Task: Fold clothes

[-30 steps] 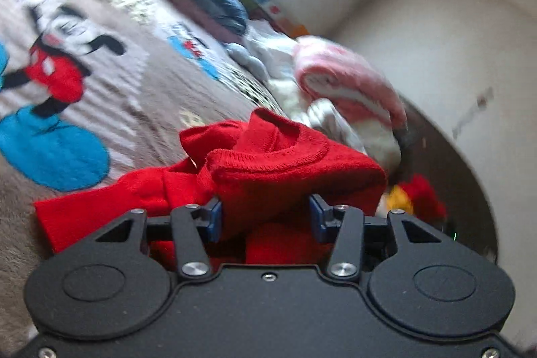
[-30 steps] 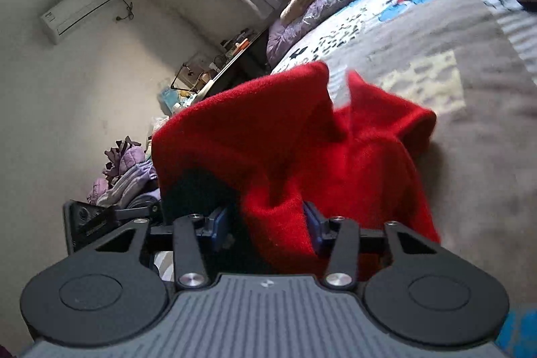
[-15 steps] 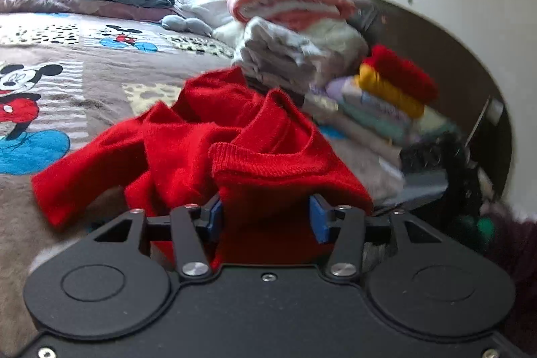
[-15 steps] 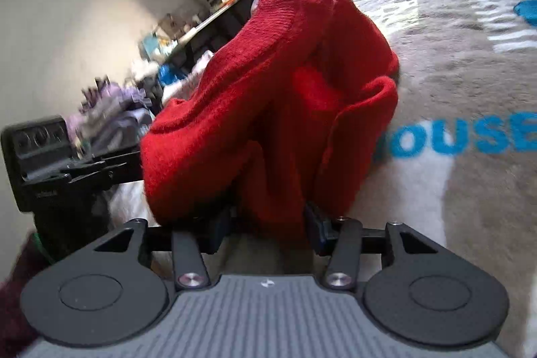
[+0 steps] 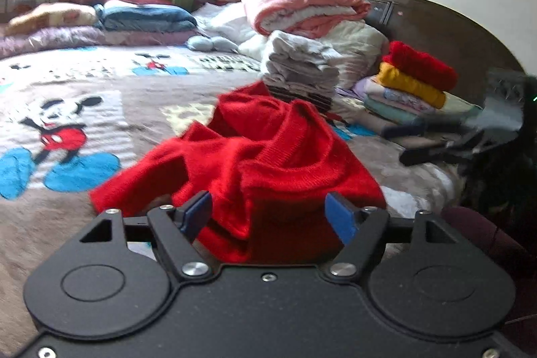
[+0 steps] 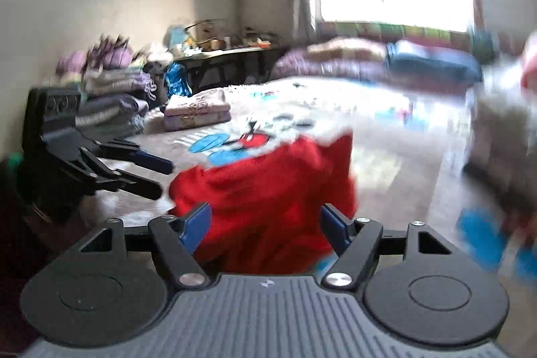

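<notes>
Left gripper (image 5: 270,217) spread wide, blue pads apart, clamped on nothing; ribbed hem of the red sweater (image 5: 265,163) bunched between them at 12 o'clock, no pad seen pressing it. Right gripper (image 6: 265,225) likewise spread, pads apart, the sweater (image 6: 268,190) heaped just ahead between them, touching neither pad as far as visible. Crumpled in a loose mound on the cartoon-print bedspread (image 5: 67,123), 1 sleeve trailing toward 9 o'clock in the left wrist view. Open bedspread at 9 to 11 o'clock there, free of clutter. Hemmed in at 1 to 2 o'clock by a grey folded stack (image 5: 302,69) and a pile topped with yellow and red knits (image 5: 412,79). In the blurred right wrist view, left gripper (image 6: 147,170) at 9 o'clock, just beside the sweater's edge; folded lilac clothes (image 6: 198,113) at 11 o'clock.
</notes>
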Available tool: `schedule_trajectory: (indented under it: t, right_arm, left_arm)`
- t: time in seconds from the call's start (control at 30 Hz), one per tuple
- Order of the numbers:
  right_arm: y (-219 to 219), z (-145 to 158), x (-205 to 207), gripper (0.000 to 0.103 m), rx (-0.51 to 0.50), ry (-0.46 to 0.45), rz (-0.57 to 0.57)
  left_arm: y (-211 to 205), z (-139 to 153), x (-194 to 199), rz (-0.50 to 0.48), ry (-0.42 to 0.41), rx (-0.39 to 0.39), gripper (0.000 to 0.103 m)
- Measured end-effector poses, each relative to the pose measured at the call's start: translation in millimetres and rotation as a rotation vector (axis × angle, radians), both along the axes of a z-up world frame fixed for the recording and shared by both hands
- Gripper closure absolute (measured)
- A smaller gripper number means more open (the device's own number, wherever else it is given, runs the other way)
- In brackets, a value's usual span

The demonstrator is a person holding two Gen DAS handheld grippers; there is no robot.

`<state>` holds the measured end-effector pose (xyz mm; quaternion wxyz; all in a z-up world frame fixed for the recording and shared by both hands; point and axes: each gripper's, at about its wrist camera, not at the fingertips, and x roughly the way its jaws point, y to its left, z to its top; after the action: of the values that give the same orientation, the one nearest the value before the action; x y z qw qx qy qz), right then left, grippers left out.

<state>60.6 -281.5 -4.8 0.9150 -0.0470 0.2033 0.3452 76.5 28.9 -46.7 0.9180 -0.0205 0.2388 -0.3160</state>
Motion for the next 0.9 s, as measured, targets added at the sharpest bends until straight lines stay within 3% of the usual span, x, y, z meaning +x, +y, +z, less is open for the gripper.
schedule_trajectory:
  t: [0.13, 0.23, 0.3, 0.47, 0.73, 0.9]
  right_arm:
    - [9, 17, 31, 0.032, -0.139, -0.066, 0.079]
    - [14, 27, 52, 0.034, -0.201, -0.061, 0.171]
    - [21, 31, 66, 0.041, -0.249, -0.048, 0.236]
    - [40, 34, 89, 0.044, -0.349, -0.040, 0.375]
    - [60, 32, 119, 0.046, -0.374, 0.109, 0.565]
    - [61, 24, 120, 0.049, -0.426, 0.192, 0.615]
  left_arm:
    - [2, -3, -1, 0.009, -0.033, -0.042, 0.029]
    - [-3, -8, -1, -0.015, -0.019, -0.021, 0.029]
    - [-6, -10, 0, -0.016, -0.013, -0.005, 0.029]
    - [-2, -11, 0, -0.051, -0.028, -0.047, 0.033]
    - [2, -23, 12, -0.118, 0.011, -0.076, 0.058]
    - [2, -29, 17, -0.173, 0.031, -0.076, 0.065]
